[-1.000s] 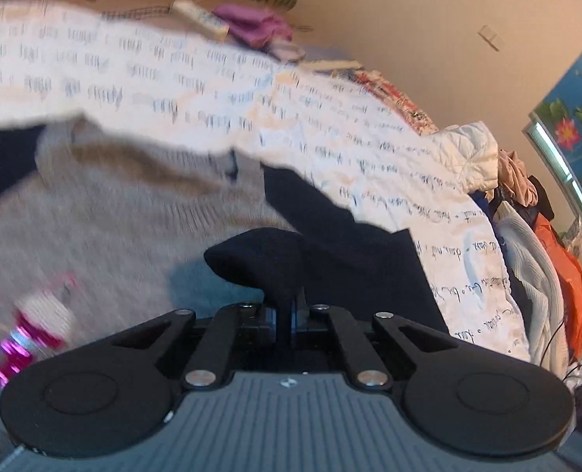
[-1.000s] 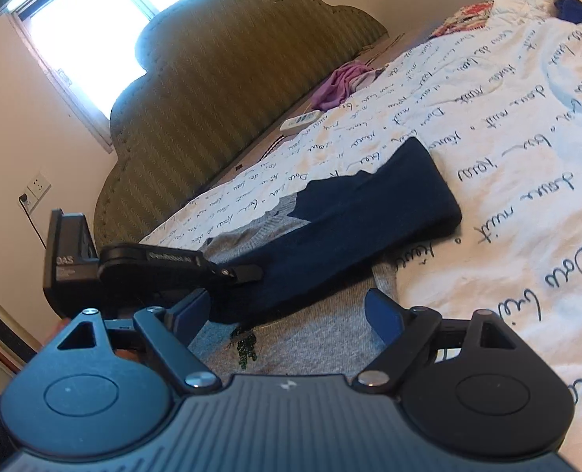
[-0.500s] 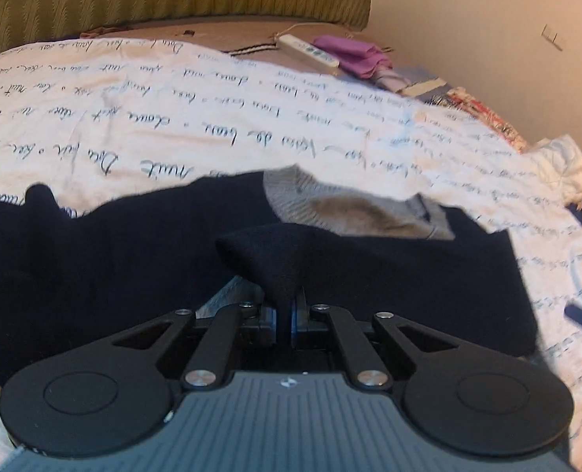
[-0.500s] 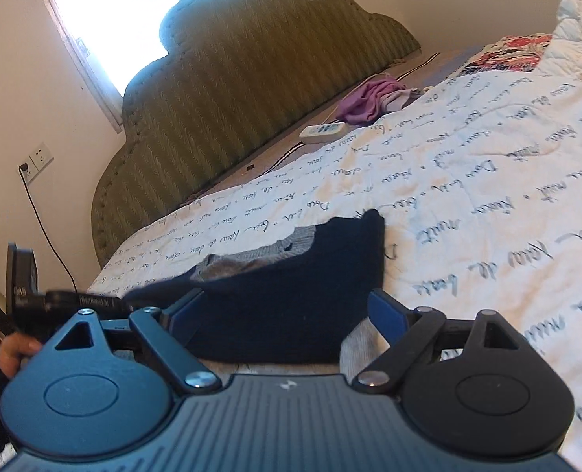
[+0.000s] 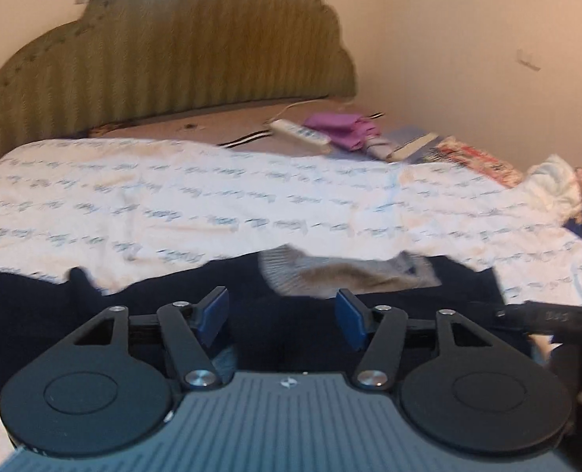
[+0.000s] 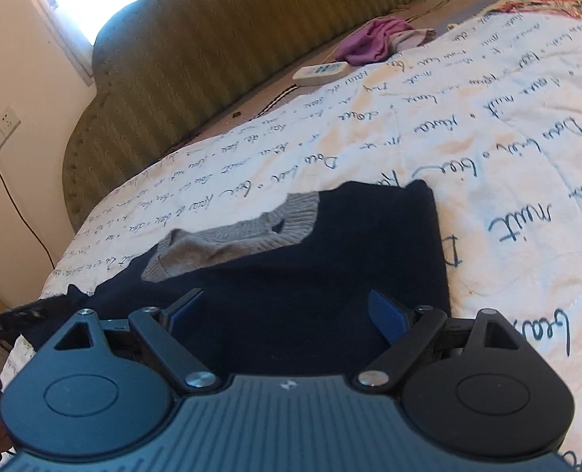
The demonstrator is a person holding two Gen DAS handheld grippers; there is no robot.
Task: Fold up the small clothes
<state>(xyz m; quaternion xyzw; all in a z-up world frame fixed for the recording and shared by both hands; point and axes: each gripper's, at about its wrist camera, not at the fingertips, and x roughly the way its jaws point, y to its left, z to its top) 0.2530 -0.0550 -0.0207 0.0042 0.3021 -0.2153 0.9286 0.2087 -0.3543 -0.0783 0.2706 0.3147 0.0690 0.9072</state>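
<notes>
Sweater (image 6: 291,275), navy sleeves crossed over the grey collar (image 6: 232,236), flat on the bedspread (image 6: 487,157) below the headboard (image 6: 212,59); left gripper (image 5: 282,314) and right gripper (image 6: 287,314) spread wide, empty, poised above, likely for a next fold.

A navy sweater (image 6: 310,275) with a grey ribbed knit collar (image 6: 236,236) lies on a white quilt (image 6: 487,137) printed with dark blue handwritten script. The headboard (image 6: 220,47) is olive green with fine vertical stripes. A purple cloth (image 6: 373,39) sits beside a white remote (image 6: 320,72). The walls (image 5: 448,39) are cream. Both grippers (image 5: 282,316) (image 6: 287,314) are black with blue pads (image 6: 387,320).
</notes>
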